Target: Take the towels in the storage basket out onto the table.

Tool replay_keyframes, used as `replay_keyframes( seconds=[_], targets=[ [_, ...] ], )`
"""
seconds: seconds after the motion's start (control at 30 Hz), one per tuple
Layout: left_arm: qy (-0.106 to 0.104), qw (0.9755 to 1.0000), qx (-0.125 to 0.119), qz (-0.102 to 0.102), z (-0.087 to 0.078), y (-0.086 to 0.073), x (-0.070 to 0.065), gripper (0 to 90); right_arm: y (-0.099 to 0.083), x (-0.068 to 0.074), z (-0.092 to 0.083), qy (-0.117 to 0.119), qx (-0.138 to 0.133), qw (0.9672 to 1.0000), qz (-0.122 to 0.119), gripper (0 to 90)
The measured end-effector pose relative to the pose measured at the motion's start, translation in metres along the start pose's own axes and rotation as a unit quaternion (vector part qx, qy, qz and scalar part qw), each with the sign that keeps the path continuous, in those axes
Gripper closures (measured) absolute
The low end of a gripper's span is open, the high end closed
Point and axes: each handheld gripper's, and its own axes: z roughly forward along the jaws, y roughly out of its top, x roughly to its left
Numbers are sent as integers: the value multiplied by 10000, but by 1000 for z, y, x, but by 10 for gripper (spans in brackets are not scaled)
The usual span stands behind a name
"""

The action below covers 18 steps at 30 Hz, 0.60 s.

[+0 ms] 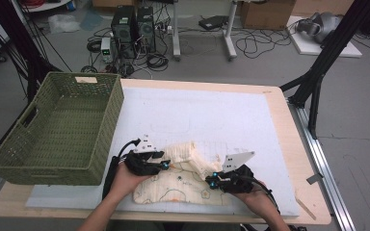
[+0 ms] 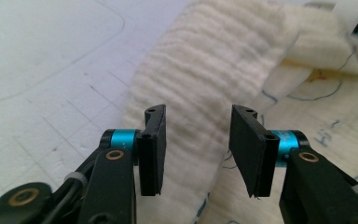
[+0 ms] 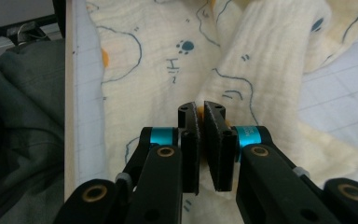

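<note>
**A:** So where's the cloth [image 1: 183, 185] sitting? Looks like a cream one with little blue and orange cartoon prints, rumpled on the white mat [image 1: 197, 115] near the front edge of the surface [image 1: 279, 103], between the two hands.

**B:** Yep, part of it is folded over itself into a ridged lump toward the middle. The left hand-held gripper [image 2: 196, 144] has its jaws spread apart, hovering right over that folded ribbed bit, pads not pressing on anything.

**A:** And the right hand-held gripper [image 3: 200, 140]?

**B:** Jaws almost pressed together, with only a thin slit between them. There's a bit of orange-printed fabric right at the tips, so it looks like it's pinching a fold of the cloth, lying right on top of it.

**A:** The green woven basket [image 1: 58, 125]?

**B:** Off at the left end of the surface, well apart from the cloth.
</note>
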Motion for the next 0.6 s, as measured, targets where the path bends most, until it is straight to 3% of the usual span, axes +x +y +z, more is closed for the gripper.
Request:
replay_keyframes(
  seconds=[0.23,0.5,0.6],
  targets=[
    [139,9996,209,151,6,-3,3,841,9,-6,-11,-38,-157,9999,35,799],
    [139,9999,55,85,-1,-2,6,863,25,-27,-22,-497,-359,9980,140,712],
    [107,9998,-138,-72,-6,-2,11,863,28,-39,-19,-566,-323,9975,266,688]
  ],
)
